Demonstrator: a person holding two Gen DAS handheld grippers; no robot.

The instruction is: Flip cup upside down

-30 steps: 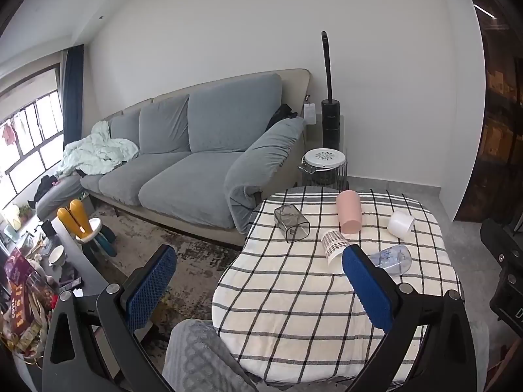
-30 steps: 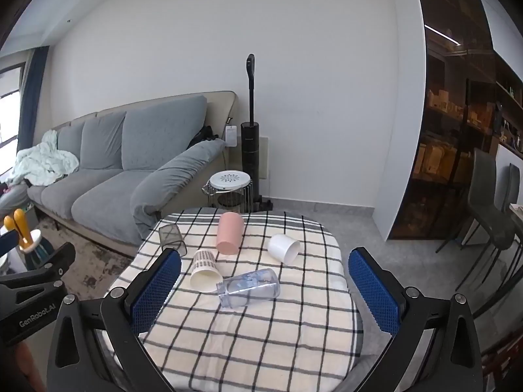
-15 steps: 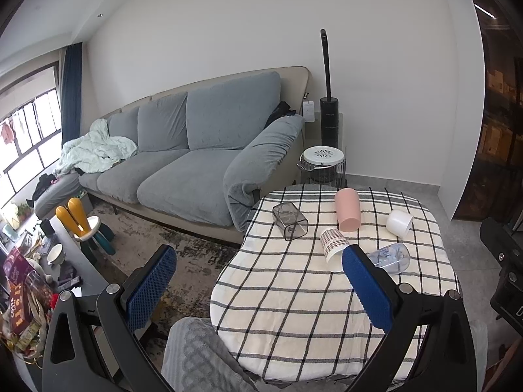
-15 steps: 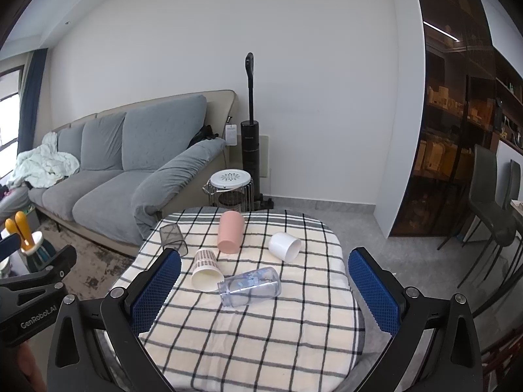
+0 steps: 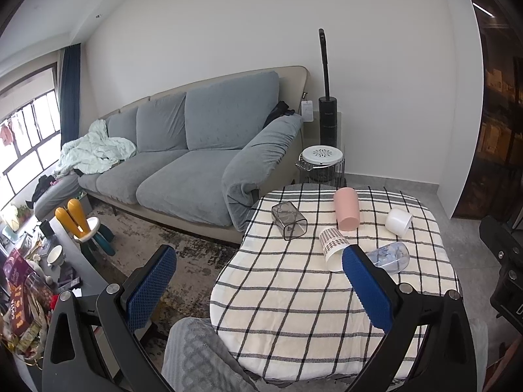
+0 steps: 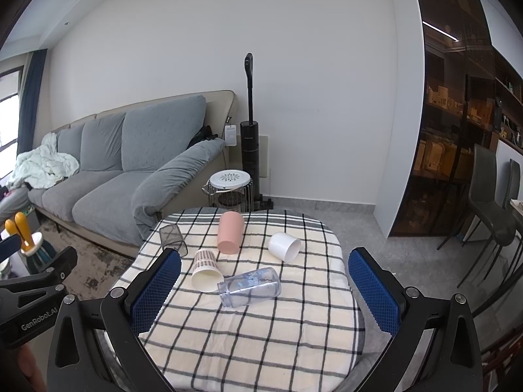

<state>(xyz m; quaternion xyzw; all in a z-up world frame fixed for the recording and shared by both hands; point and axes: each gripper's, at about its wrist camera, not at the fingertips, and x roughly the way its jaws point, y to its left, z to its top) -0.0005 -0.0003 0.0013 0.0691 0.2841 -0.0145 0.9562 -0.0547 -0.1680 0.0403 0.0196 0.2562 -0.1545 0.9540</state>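
Several cups lie on their sides on a checked tablecloth (image 6: 255, 336): a smoky clear cup (image 6: 173, 239), a pink cup (image 6: 229, 232), a white cup (image 6: 284, 247), a patterned paper cup (image 6: 205, 270) and a clear printed cup (image 6: 250, 286). They also show in the left wrist view: smoky cup (image 5: 289, 220), pink cup (image 5: 346, 208), white cup (image 5: 398, 221), paper cup (image 5: 334, 245), clear cup (image 5: 389, 256). My left gripper (image 5: 258, 268) is open and empty, near the table's left front. My right gripper (image 6: 264, 276) is open and empty, above the table's near half.
A grey sofa (image 5: 196, 156) stands to the left of the table. A wire basket with a white lid (image 6: 230, 186) and an upright black vacuum (image 6: 250, 143) stand behind the table. A cluttered low table (image 5: 39, 271) sits at far left. Dark chairs (image 6: 487, 209) stand at right.
Both grippers have risen and pulled back slightly, so the table looks a little lower and smaller. The cups have not moved. Both grippers stay open.
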